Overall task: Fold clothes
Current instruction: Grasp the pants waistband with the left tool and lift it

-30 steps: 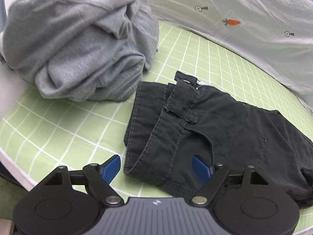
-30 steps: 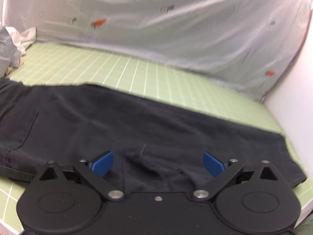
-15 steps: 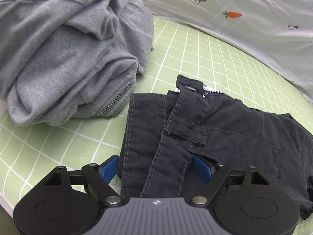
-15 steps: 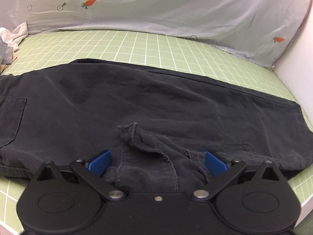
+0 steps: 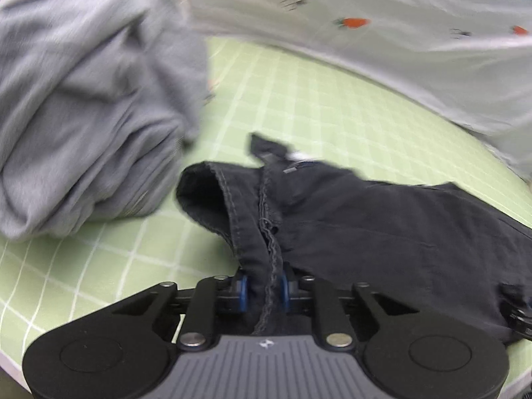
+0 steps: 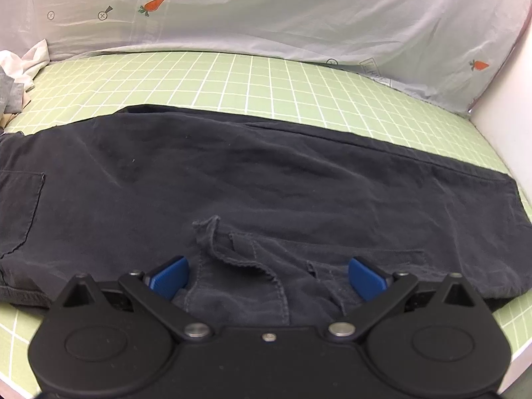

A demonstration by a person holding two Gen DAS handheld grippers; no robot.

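Note:
Dark trousers (image 6: 266,173) lie lengthwise across the green grid mat (image 6: 266,79). In the left wrist view, which is blurred, my left gripper (image 5: 264,291) is shut on the trousers' waistband (image 5: 252,219), and the band is lifted so its opening gapes. In the right wrist view my right gripper (image 6: 267,274) stands open low over the near edge of the trousers, its blue pads (image 6: 169,276) on either side of a rumpled fold with a raw seam (image 6: 232,249). A back pocket (image 6: 20,206) shows at the left.
A heap of grey clothing (image 5: 86,106) with a zip sits on the mat just left of the waistband. A pale sheet with carrot prints (image 6: 299,13) backs the mat. A white wall (image 6: 502,99) bounds the right side; white cloth (image 6: 23,63) lies far left.
My left gripper has shut on the waistband and raised it; half a second ago it stood open around it. My right gripper stays open and has hardly moved.

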